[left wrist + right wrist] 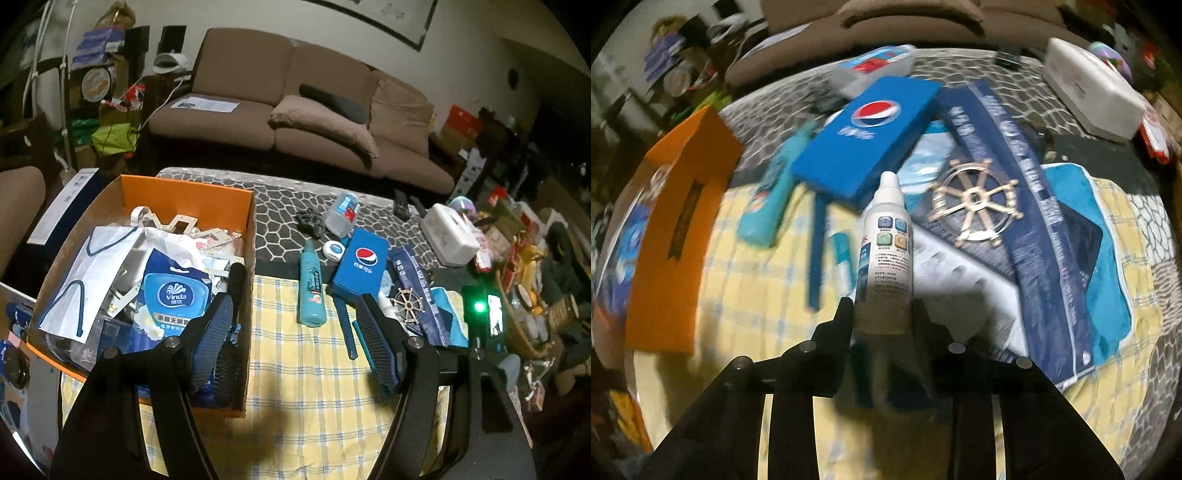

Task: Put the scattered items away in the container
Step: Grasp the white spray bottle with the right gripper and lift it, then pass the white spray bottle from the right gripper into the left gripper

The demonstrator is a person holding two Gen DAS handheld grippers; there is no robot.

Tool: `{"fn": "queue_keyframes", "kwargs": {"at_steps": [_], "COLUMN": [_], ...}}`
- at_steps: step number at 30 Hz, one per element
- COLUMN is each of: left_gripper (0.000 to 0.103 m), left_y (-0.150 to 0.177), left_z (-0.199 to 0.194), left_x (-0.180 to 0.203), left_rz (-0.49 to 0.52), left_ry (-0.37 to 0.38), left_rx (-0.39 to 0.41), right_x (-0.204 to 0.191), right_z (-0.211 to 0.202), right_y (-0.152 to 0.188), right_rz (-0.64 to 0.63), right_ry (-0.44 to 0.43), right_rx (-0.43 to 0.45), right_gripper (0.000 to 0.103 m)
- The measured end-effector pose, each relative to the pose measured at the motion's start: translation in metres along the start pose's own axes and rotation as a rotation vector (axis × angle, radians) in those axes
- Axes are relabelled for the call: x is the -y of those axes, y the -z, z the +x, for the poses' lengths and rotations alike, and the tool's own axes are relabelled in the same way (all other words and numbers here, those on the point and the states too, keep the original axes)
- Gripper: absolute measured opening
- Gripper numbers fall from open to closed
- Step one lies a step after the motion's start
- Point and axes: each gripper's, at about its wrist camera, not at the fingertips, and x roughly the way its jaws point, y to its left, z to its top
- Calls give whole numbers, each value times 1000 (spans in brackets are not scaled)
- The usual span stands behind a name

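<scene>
The orange box (pixel 192 194) stands at the left, holding a Vinda tissue pack (pixel 173 299), papers and other items; it also shows in the right wrist view (pixel 676 236). My left gripper (pixel 299 321) is open and empty above the yellow checked cloth, its left finger over the box's near corner. My right gripper (pixel 882 314) is shut on a small white bottle (pixel 886 236), held upright above the cloth. Scattered on the table lie a blue Pepsi box (pixel 364 264), a teal bottle (pixel 312 288), a ship's wheel ornament (pixel 975 201) on a dark blue pack, and a water bottle (pixel 343 214).
A white tissue box (pixel 448 232) and a basket of clutter (pixel 524 291) sit at the right. A teal cloth (pixel 1086 229) lies under the dark blue pack. A brown sofa (pixel 295 107) stands behind the table. A blue strip (pixel 345 325) lies on the cloth.
</scene>
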Motion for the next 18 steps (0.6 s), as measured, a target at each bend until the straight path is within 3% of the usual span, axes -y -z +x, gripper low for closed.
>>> {"fn": "queue_keyframes", "kwargs": {"at_steps": [4, 8, 9, 12, 18], "left_gripper": [66, 66, 66, 66, 66], "left_y": [2, 4, 5, 9, 27], "left_z": [4, 8, 10, 15, 33], "left_x": [-2, -5, -6, -5, 16], "left_rz": [-9, -25, -26, -20, 54], "left_ry": [-32, -38, -43, -59, -24], "left_rx": [-20, -49, -56, -83, -155], "right_x": [-34, -62, -66, -57, 19], "right_z": [-5, 2, -2, -21, -39], "right_y": [20, 43, 44, 34, 19], "right_rz": [-65, -127, -147, -134, 162], "right_ry": [-87, -227, -237, -184, -115], "right_rx": [-74, -218, -215, -115, -23], "right_gripper": [32, 40, 51, 66, 67]}}
